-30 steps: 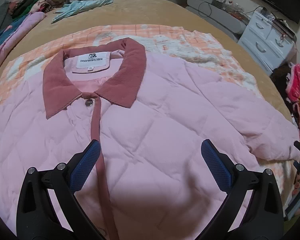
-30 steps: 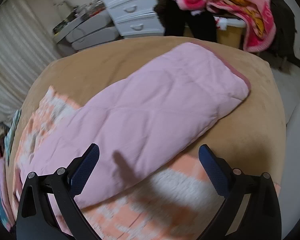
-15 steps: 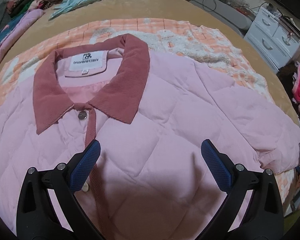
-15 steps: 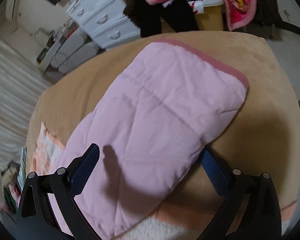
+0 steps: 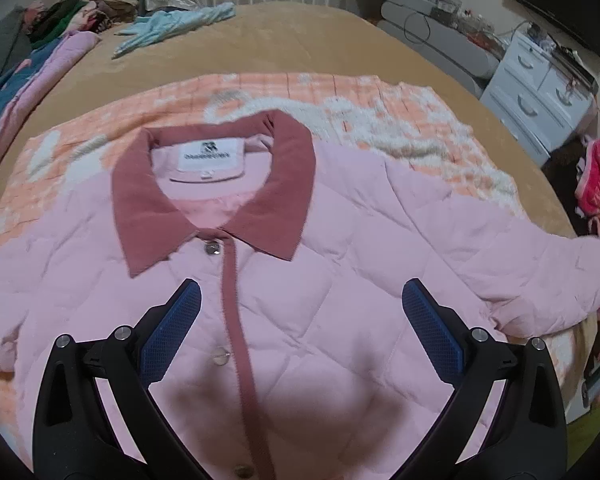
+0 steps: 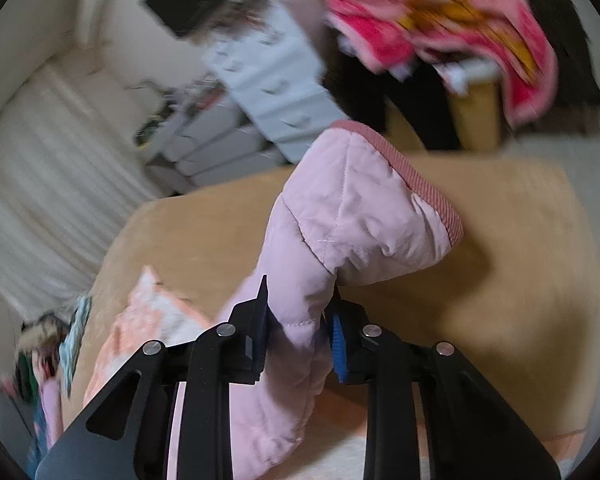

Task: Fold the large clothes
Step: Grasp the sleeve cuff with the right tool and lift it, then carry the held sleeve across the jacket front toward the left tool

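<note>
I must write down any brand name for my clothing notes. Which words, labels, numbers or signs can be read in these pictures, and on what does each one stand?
Neck label inside the collar of the pink quilted jacket: a small logo above one line of capital letters, too blurred to read.
Small tab under that label: too small to read.
Right wrist view: no text seen.

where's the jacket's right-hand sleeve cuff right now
In the right wrist view the sleeve cuff sticks up centre-right above the tan bed cover, just beyond the right gripper, whose jaws are closing on the sleeve behind it.
</note>
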{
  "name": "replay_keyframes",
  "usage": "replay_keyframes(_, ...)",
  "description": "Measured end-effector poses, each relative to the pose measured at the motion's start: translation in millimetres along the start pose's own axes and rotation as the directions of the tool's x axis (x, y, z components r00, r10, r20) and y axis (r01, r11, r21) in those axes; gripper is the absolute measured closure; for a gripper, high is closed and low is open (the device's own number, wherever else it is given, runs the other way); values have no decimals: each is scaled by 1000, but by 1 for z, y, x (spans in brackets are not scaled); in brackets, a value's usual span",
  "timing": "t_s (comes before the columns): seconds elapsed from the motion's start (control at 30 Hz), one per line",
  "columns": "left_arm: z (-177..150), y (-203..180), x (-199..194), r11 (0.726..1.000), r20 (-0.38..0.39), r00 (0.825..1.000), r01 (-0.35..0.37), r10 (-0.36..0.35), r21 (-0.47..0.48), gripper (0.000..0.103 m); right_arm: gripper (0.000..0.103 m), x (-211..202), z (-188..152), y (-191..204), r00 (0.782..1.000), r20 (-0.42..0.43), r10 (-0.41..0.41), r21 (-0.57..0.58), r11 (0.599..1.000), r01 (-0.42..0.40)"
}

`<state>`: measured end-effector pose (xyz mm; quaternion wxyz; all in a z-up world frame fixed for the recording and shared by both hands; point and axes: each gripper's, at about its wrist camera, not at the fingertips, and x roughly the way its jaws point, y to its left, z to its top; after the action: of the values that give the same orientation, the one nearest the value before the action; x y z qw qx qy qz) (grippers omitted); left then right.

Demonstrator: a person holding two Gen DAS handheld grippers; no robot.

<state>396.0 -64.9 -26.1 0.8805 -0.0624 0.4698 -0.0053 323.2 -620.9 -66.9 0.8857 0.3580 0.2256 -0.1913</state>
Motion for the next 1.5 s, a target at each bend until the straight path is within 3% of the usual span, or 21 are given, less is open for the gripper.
replay_keyframes(0.2,9,16,-33,1000,38,999,12,-11,-28,8,80,-47,13,79,991,70,118,-218,971,-100)
replay_keyframes(0.37,19,30,-62,999,82,997,-8,11,-37,8,80,-82,10,154,975,90,204,-390,908,-154)
replay_keyframes(0.67,22,71,-101,996,124,992,1,10,-94,8,81,-125,-14,249,945,67,320,-529,814,-239)
replay_keyframes(0.8,21,88,-114,994,133,991,6,9,-111,8,81,-138,-29,281,934,52,355,-568,779,-265)
replay_keyframes(1.03,21,115,-135,983,142,989,74,-50,-167,8,81,-156,-63,325,914,11,406,-610,727,-315)
replay_keyframes(1.5,6,152,-150,987,193,981,57,-28,-150,8,81,-174,-135,378,887,-62,458,-674,636,-376)
